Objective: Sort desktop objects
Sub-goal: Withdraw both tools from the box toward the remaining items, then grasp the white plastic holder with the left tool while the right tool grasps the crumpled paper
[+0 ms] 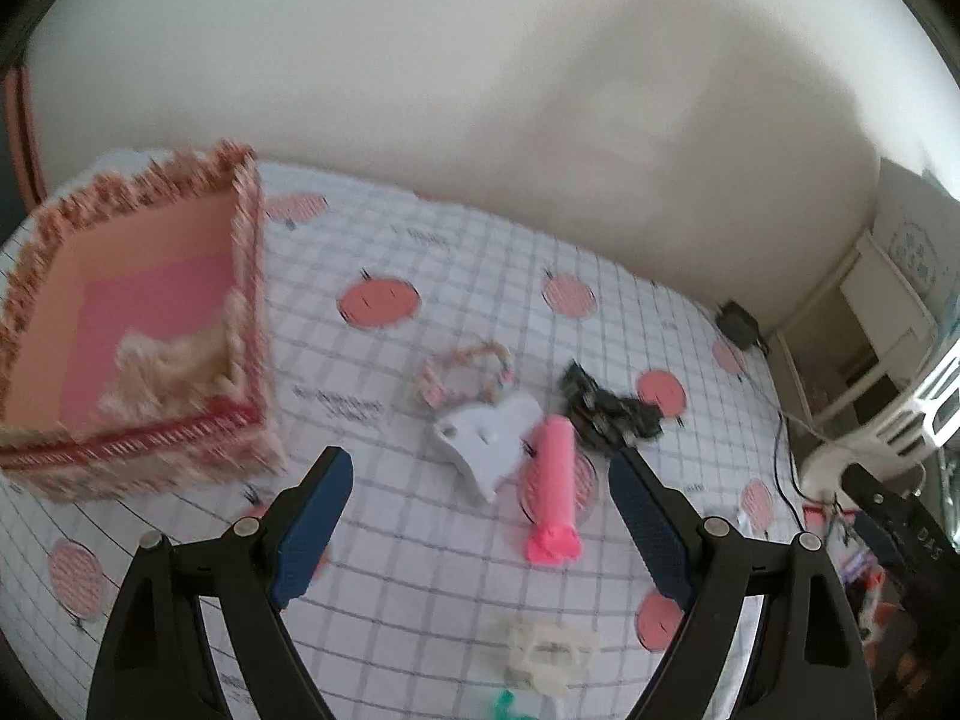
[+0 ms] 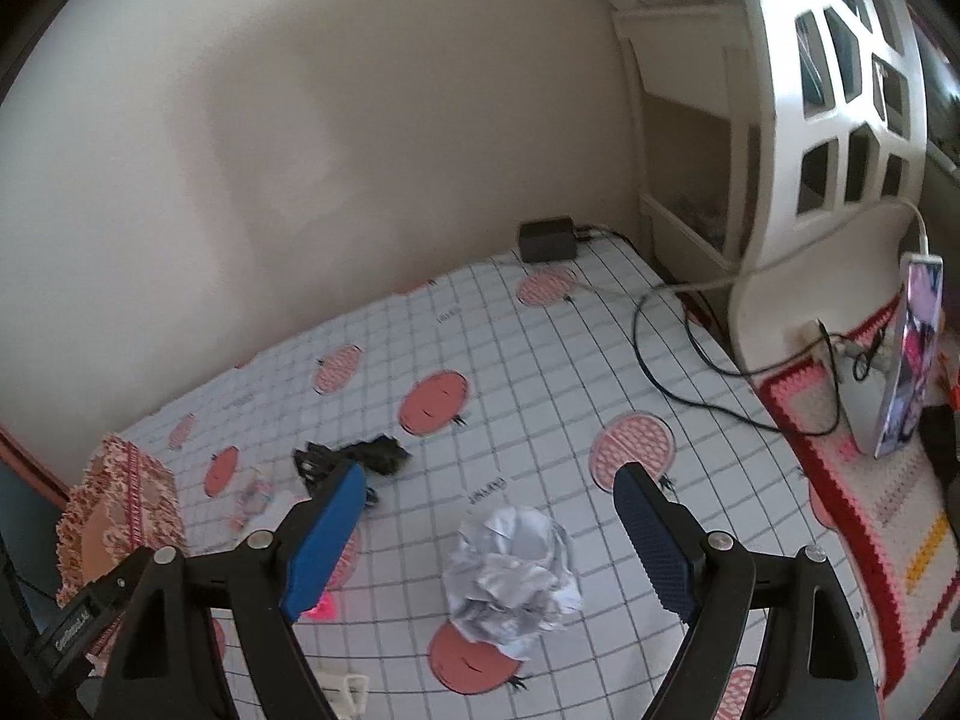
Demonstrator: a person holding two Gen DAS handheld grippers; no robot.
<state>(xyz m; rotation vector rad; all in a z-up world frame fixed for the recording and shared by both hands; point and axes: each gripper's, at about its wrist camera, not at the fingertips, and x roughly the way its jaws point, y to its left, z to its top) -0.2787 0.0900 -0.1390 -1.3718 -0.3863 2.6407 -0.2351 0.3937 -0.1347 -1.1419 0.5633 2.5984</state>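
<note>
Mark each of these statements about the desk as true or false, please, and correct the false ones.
1. The left gripper is shut on the pink marker. False: its jaws are open and hold nothing; the marker lies on the tablecloth.
2. The crumpled paper ball lies between the open fingers of the right gripper. True.
3. The crocheted box is upside down. False: its opening faces up.
4. A black adapter sits at the table's far edge by the wall. True.
5. The phone lies flat. False: it stands propped upright.
</note>
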